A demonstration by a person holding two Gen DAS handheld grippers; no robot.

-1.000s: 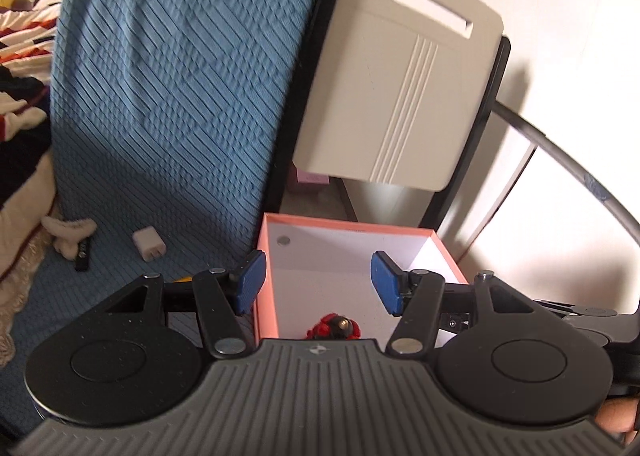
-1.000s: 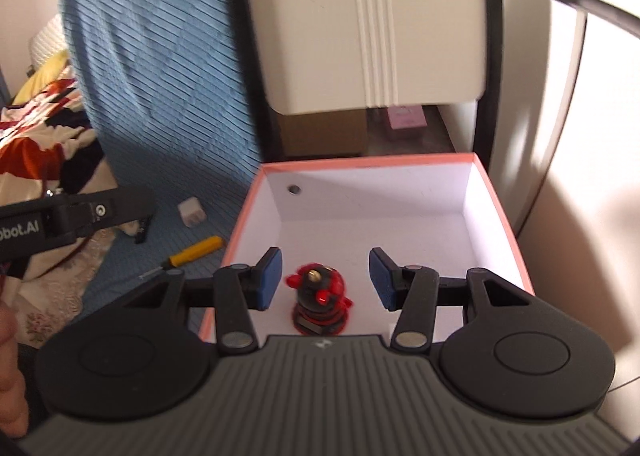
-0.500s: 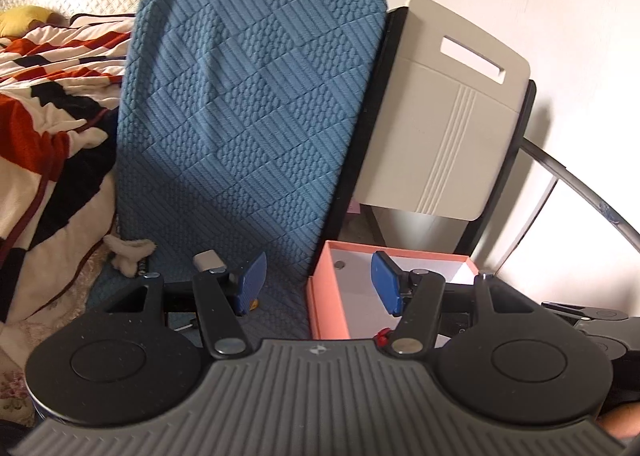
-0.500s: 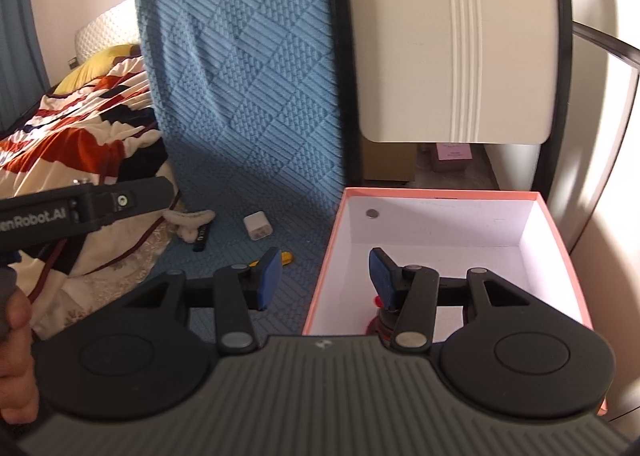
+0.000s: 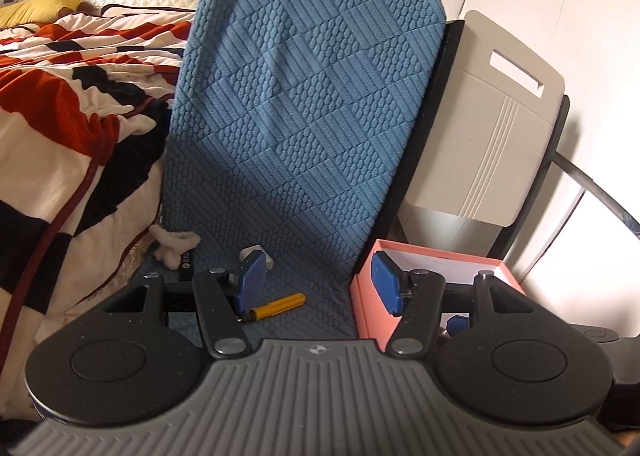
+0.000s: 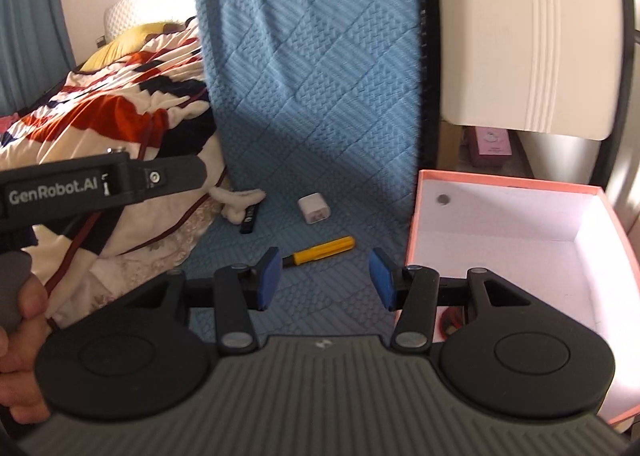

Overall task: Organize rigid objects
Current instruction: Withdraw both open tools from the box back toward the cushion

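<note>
White lettering on the left claw (image 6: 100, 184) reads "GenRobot.AI". Both claws, left and right claw (image 6: 323, 279), are spread and empty. The yellow screwdriver (image 6: 324, 250) lies on the blue mat (image 6: 312, 96) beside the pink box (image 6: 520, 184).

Each gripper (image 6: 323, 282) has a ribbed grey body, two black round discs, black linkage arms with silver screws, and blue pads (image 6: 268, 276). White "GenRobot.AI" lettering marks the left gripper (image 6: 100, 184).

"GenRobot.AI" on the left tool (image 6: 100, 186); other markings seem unreadable.
</note>
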